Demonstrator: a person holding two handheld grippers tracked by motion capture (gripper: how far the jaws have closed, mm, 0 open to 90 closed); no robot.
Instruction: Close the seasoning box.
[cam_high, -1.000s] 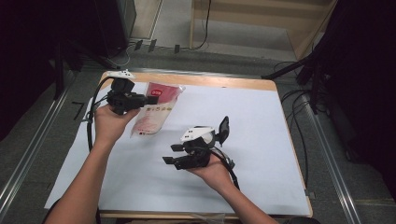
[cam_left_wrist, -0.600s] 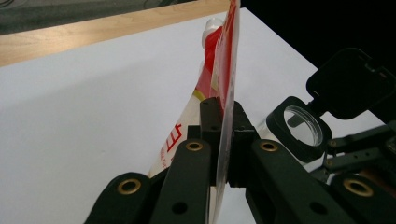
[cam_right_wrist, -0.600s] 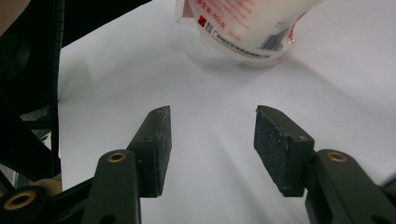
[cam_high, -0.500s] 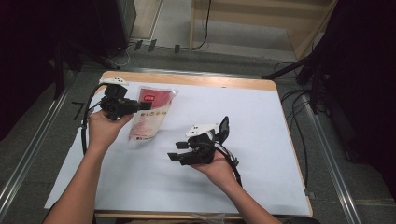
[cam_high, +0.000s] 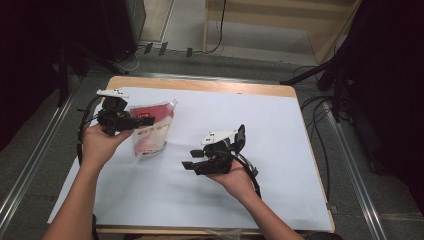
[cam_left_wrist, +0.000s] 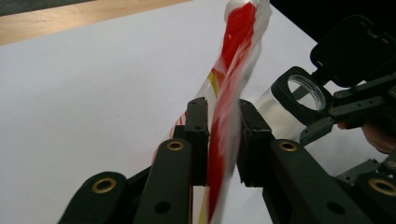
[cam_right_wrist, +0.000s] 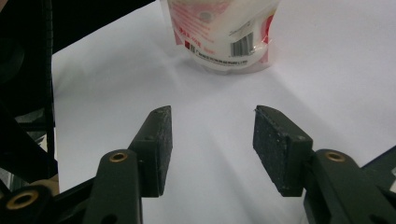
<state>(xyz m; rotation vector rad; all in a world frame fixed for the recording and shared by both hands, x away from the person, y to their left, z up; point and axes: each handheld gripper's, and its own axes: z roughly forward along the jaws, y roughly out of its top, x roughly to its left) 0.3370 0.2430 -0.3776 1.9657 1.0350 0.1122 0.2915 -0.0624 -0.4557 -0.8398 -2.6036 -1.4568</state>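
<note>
A red and white spouted pouch (cam_high: 152, 135) stands tilted on the white sheet (cam_high: 290, 125) at the left. My left gripper (cam_high: 146, 120) is shut on its upper side. In the left gripper view the pouch (cam_left_wrist: 239, 42) runs edge-on between the pads of the left gripper (cam_left_wrist: 222, 108). My right gripper (cam_high: 193, 160) is held above the middle of the sheet, open, pointing left toward the pouch. Between the spread pads of the right gripper (cam_right_wrist: 212, 119) there is nothing, and the pouch's base (cam_right_wrist: 226, 37) with its barcode rests on the sheet a little ahead.
The sheet covers a wooden table (cam_high: 200, 85) whose bare edge shows at the back. A black flap (cam_high: 241, 136) stands up on the right gripper, over a clear black-ringed cylinder (cam_left_wrist: 299, 95). Cables (cam_high: 320, 107) and dark stands sit on the floor around the table.
My left gripper has pulled back and to the left with the pouch, which went from lying flat to propped up on its base. The right gripper has barely shifted.
</note>
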